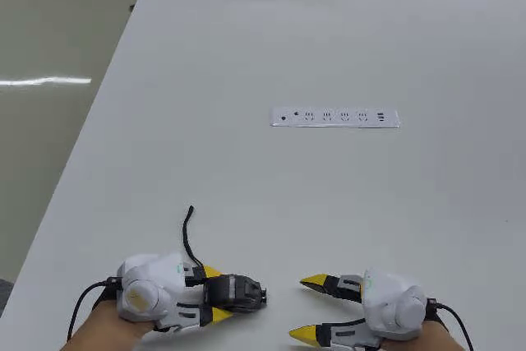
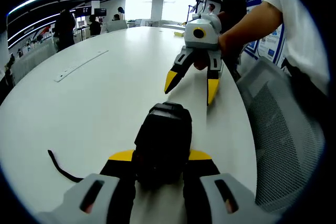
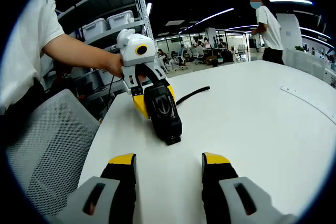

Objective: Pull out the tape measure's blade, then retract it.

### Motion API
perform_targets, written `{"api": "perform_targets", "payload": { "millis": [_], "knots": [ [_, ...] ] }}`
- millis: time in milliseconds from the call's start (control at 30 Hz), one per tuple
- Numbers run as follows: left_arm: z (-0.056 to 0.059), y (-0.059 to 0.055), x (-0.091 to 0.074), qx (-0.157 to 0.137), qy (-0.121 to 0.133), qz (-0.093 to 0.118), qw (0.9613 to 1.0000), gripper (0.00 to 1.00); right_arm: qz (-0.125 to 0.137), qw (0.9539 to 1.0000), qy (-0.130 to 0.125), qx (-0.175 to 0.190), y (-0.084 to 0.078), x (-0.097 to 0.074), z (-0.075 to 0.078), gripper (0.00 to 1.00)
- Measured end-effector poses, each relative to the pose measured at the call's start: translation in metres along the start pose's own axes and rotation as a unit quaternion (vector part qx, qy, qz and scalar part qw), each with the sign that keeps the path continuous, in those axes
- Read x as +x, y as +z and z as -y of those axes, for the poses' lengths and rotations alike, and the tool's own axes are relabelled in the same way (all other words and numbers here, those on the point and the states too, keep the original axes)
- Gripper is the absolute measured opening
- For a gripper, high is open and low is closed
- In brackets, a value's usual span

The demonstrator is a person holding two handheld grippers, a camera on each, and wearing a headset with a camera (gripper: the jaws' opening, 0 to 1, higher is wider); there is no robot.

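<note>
A black tape measure [image 1: 234, 292] lies near the table's front edge, its black wrist strap [image 1: 189, 234] trailing behind it. My left gripper [image 1: 210, 293] is shut on its body [image 2: 164, 139], yellow-tipped jaws pressed on both sides. No blade is out of the case. My right gripper [image 1: 307, 308] stands open a short way to the right, its yellow tips pointed at the tape measure [image 3: 164, 109] with a gap of bare table between. In the left gripper view the right gripper [image 2: 191, 81] faces me, and in the right gripper view the left gripper [image 3: 152, 98] holds the case.
A white power strip [image 1: 335, 117] lies flat mid-table, beyond both grippers. The white table [image 1: 345, 195] stretches far ahead; its left edge [image 1: 97, 113] drops to the floor. A mesh chair [image 2: 278, 124] stands behind the person. Other people stand in the room [image 3: 268, 24].
</note>
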State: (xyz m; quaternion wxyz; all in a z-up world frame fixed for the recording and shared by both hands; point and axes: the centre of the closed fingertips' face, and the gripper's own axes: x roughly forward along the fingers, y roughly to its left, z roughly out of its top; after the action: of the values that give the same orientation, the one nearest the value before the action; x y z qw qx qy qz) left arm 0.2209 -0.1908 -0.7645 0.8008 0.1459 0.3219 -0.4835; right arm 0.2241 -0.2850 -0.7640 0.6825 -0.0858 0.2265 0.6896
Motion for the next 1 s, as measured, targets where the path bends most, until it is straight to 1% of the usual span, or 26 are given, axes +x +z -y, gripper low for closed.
{"api": "perform_targets", "payload": {
  "millis": [333, 400, 533, 900, 1000],
  "knots": [
    [0.000, 0.000, 0.001, 0.002, -0.002, -0.001, 1.0000, 0.30, 0.004, 1.0000, 0.008, -0.004, 0.001, 0.010, 0.003, 0.48],
    [0.000, 0.000, 0.001, 0.002, -0.002, 0.000, 1.0000, 0.30, 0.001, 0.9999, 0.006, -0.013, -0.001, 0.013, 0.005, 0.47],
    [0.000, -0.001, 0.001, 0.005, -0.005, -0.003, 1.0000, 0.30, 0.004, 0.9998, 0.014, -0.016, 0.001, 0.017, 0.002, 0.46],
    [0.000, 0.000, 0.001, 0.001, -0.009, -0.003, 1.0000, 0.30, 0.004, 0.9993, 0.023, -0.030, 0.003, 0.027, 0.006, 0.44],
    [-0.001, -0.001, 0.001, 0.001, -0.010, -0.002, 0.9999, 0.30, 0.002, 0.9991, 0.026, -0.034, 0.003, 0.030, 0.005, 0.43]
  ]
}}
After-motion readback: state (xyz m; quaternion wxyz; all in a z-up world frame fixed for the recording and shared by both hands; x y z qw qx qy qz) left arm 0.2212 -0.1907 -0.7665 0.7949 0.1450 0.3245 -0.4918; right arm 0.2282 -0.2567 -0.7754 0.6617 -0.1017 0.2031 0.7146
